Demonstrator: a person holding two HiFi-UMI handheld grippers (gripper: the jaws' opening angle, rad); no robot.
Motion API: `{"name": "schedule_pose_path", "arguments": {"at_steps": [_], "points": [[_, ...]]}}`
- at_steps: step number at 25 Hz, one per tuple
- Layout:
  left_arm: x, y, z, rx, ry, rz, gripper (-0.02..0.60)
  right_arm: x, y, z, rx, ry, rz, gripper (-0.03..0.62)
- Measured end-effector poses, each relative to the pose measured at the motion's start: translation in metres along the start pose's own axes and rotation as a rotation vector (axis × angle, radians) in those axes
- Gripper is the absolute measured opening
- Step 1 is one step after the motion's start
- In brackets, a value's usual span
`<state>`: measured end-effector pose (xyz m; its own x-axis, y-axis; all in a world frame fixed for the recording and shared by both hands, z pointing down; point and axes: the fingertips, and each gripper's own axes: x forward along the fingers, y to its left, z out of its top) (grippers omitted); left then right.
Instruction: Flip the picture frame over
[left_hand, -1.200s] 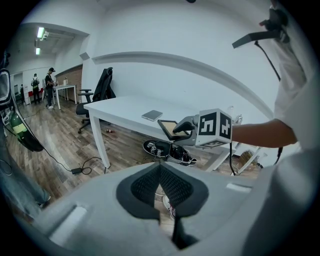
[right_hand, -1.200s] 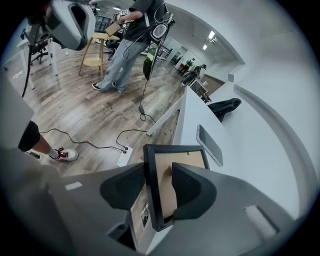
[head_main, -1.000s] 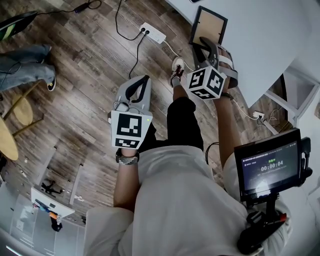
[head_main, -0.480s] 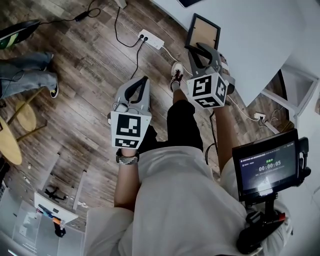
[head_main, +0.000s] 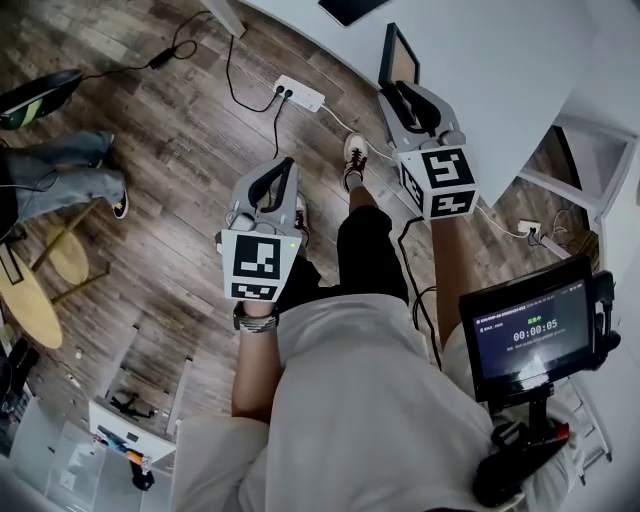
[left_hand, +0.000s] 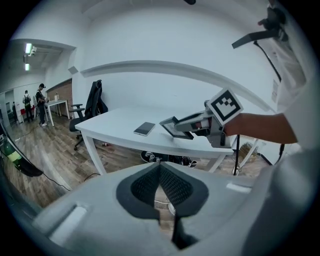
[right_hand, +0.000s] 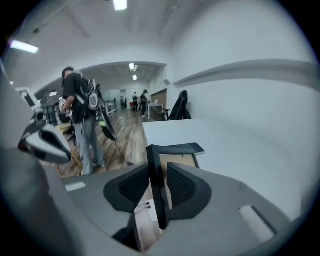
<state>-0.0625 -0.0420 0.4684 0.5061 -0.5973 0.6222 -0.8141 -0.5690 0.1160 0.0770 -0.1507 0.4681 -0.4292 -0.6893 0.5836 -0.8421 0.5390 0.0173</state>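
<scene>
I'm mid-flip. My right gripper has its jaws closing on the black rail of the picture frame, which stands on edge above the white table. My left gripper hangs clear of the table, closed and empty. Next, I'd roll the frame past upright and lower it gently.

A grey-brown wood-plank floor runs under a white surface on white legs. A white power strip lies on the floor, with black cables trailing from it. Two round yellowish tables stand at the left. The walls are plain white. A black office chair stands beside the surface, and ceiling lights glow overhead.
</scene>
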Motion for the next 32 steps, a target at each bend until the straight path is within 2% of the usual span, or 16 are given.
{"name": "schedule_pose_path", "arguments": {"at_steps": [4, 8, 22, 32], "points": [[0.007, 0.001, 0.007, 0.023, -0.002, -0.029, 0.003, -0.005, -0.022, 0.000, 0.230, -0.053, -0.032, 0.106], [0.013, -0.001, 0.014, 0.044, -0.007, -0.054, 0.003, -0.012, -0.038, -0.014, 0.370, -0.070, -0.058, 0.079], [0.024, -0.008, 0.021, 0.063, 0.010, -0.131, 0.003, -0.024, -0.041, -0.042, 0.645, -0.134, -0.061, 0.075], [0.030, -0.018, 0.022, 0.087, 0.023, -0.174, 0.003, -0.029, -0.039, -0.081, 0.751, -0.105, -0.084, 0.075]]}}
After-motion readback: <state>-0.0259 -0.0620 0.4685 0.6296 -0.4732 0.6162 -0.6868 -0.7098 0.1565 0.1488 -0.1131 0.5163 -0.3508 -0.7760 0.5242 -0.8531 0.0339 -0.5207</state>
